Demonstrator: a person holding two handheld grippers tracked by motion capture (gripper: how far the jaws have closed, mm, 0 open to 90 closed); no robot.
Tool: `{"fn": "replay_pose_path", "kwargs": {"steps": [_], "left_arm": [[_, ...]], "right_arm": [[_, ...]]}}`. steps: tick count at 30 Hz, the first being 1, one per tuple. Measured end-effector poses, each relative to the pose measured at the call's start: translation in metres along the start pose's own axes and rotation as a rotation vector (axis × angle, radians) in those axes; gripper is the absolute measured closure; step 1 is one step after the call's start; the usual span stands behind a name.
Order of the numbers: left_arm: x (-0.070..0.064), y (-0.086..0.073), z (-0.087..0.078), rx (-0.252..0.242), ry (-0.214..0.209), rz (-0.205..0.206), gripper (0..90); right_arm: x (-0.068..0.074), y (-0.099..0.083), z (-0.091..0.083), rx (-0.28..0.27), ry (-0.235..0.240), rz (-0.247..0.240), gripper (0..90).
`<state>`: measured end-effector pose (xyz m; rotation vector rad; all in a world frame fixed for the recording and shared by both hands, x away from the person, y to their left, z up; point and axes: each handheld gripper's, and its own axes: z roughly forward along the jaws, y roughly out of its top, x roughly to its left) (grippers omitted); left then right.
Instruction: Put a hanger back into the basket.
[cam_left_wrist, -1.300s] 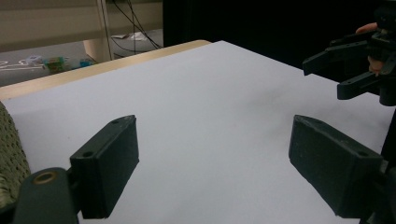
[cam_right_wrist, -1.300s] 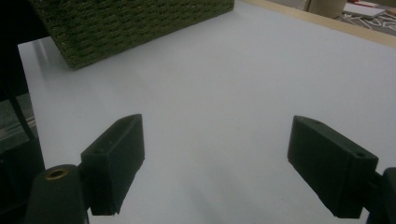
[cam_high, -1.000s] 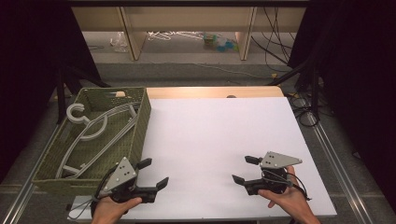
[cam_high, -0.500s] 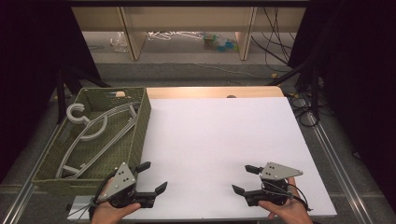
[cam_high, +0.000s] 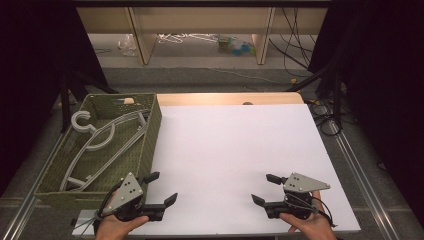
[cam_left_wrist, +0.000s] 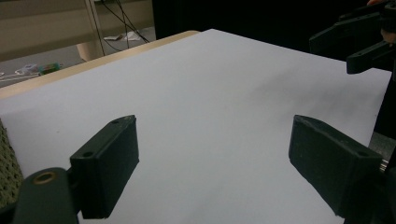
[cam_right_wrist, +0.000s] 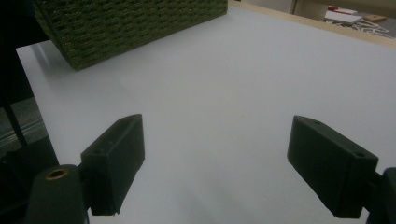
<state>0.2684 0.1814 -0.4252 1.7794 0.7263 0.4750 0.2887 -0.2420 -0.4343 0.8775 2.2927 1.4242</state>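
Observation:
My left gripper (cam_high: 161, 188) rests near the front left of the white table (cam_high: 235, 150), held in a hand, open with nothing between its jaws. In the left gripper view its own gap (cam_left_wrist: 212, 154) frames bare white tabletop, and the right gripper (cam_left_wrist: 362, 42) shows far off at the upper right. My right gripper (cam_high: 264, 189) sits at the front right, also hand-held, open and empty. In the right gripper view its gap (cam_right_wrist: 215, 163) spans bare table. A green woven basket (cam_high: 150, 142) at the left holds grey clothes hangers (cam_high: 100, 142).
The basket's corner (cam_right_wrist: 130, 28) shows at the top of the right gripper view. A wooden strip (cam_high: 230, 98) borders the table's far edge. Beyond it are shelf legs, cables and clutter on the floor (cam_high: 235, 45). Dark curtains flank both sides.
Both grippers have drawn back toward the table's front edge. Their jaws stay open.

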Motion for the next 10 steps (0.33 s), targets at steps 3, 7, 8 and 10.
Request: {"fn": "replay_pose_path", "kwargs": {"steps": [3,7,8,10], "left_arm": [[0.0009,0.0002,-0.0006,-0.012,-0.001,-0.005,15.9],[0.0001,0.0003,-0.0013,-0.007,0.012,-0.023,15.9],[-0.0001,0.0003,-0.0012,-0.007,0.012,-0.026,15.9],[0.0003,0.0006,-0.0012,-0.005,0.011,-0.015,15.9]], "right_arm": [[-0.0007,0.0000,0.0007,-0.002,-0.004,-0.016,19.8],[0.0003,0.0001,0.0006,0.004,0.010,-0.004,19.6],[0.0003,0.0002,0.0005,0.002,0.010,-0.004,19.6],[0.0002,0.0002,0.0003,0.002,0.010,-0.002,19.5]]}}
